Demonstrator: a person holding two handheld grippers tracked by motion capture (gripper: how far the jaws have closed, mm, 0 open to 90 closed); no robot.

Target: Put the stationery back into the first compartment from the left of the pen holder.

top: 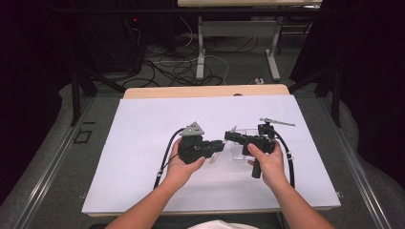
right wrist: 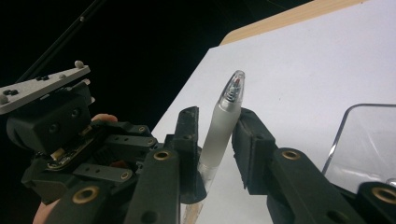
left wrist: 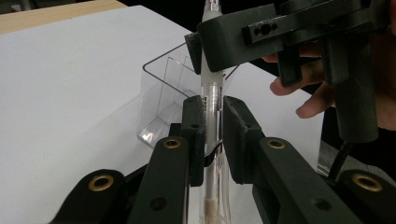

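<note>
With both forearms entering from the bottom of the high view, near edge first: left hand (top: 180, 164) wrapped around the black two-jaw left gripper (top: 220, 143), right hand (top: 267, 161) around the black two-jaw right gripper (top: 228, 136), jaw tips meeting nose to nose over the middle of the white sheet-covered table (top: 143, 143).

Between them: translucent frosted-barrel ballpoint pen with clear tip and grip sections (left wrist: 211, 98), off the table surface, gripped by both tools at once.

Left gripper view: left gripper (left wrist: 213, 122) jaws clamped on the clear lower barrel, pads touching both sides, black clip loop visible at the left pad. Right gripper (left wrist: 205, 51) above it, clamped on the frosted upper section.

Right gripper view: right gripper (right wrist: 214, 128) jaws pressed against the frosted part of the pen (right wrist: 223, 128), clear cone end with spring poking up past the pads. Left gripper body with grey three-cornered plate at left of that view.

Just behind the pen: clear rectangular plastic box (left wrist: 168, 93), open-topped, standing on the sheet, under and beside the right gripper in the high view (top: 241, 143).

Farther back: bare light-wood table edge (top: 205, 90), then grey floor with tangled black and white cables (top: 176, 67) and white metal table legs (top: 200, 47).
</note>
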